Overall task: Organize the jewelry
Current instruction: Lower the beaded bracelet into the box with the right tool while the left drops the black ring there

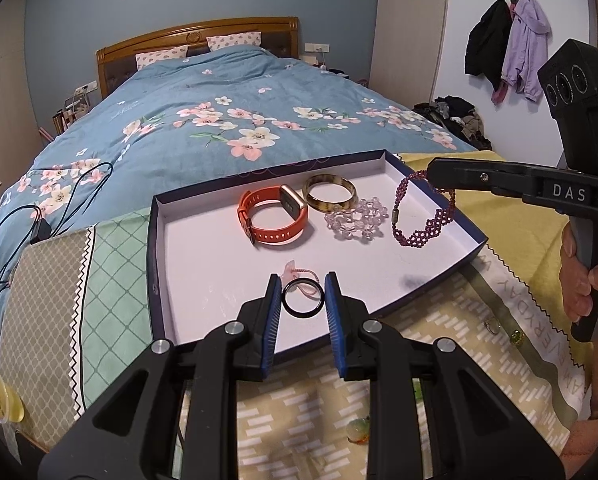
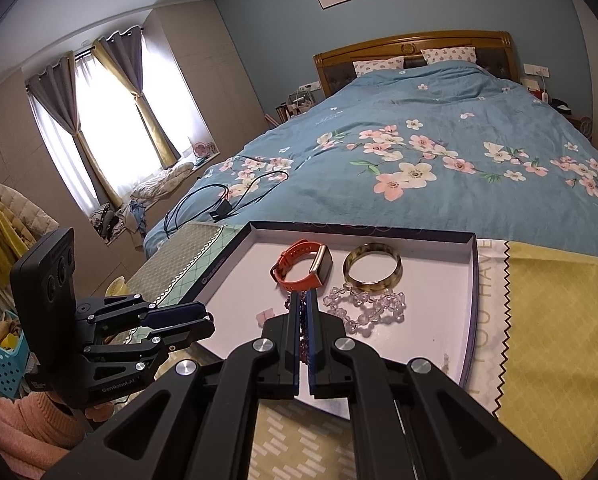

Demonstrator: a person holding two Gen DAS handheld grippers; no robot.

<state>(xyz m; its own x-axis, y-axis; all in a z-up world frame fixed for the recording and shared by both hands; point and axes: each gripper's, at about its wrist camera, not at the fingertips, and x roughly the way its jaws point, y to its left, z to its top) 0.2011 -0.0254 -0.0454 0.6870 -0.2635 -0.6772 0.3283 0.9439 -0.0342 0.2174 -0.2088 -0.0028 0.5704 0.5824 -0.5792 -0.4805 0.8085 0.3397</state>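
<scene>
Tray point(image 1: 171, 256): I see a shallow dark-rimmed box lid with a white floor, lying on patterned cloths at the foot of the bed point(image 1: 203, 92).
Jewelry in tray: orange watch point(image 1: 273, 216), amber bangle point(image 1: 329, 197), clear bead bracelet point(image 1: 357, 220) just beside the bangle, small pink piece point(image 1: 295, 274) nearer me.
Ring point(image 1: 302, 298): thin, black, round, sitting between my left pads over the tray's near part.
Left gripper point(image 1: 302, 300): jaws narrowly apart, pinching the ring by its sides.
Purple bracelet point(image 1: 423, 216): woven beads with a metal clasp; one end is caught in the right tips, the rest drapes to the tray floor at its right side.
Right gripper point(image 2: 303, 312): pressed together on the purple bracelet.
Left view only: the ring, the bracelet's full loop, small items on the cloth point(image 1: 503, 330) outside the tray, coats point(image 1: 507, 44) on a wall hook.
Right view only: the window point(image 2: 111, 128) with curtains, and a blue basket point(image 2: 3, 364); here I see just a strand of purple beads between the jaws.
</scene>
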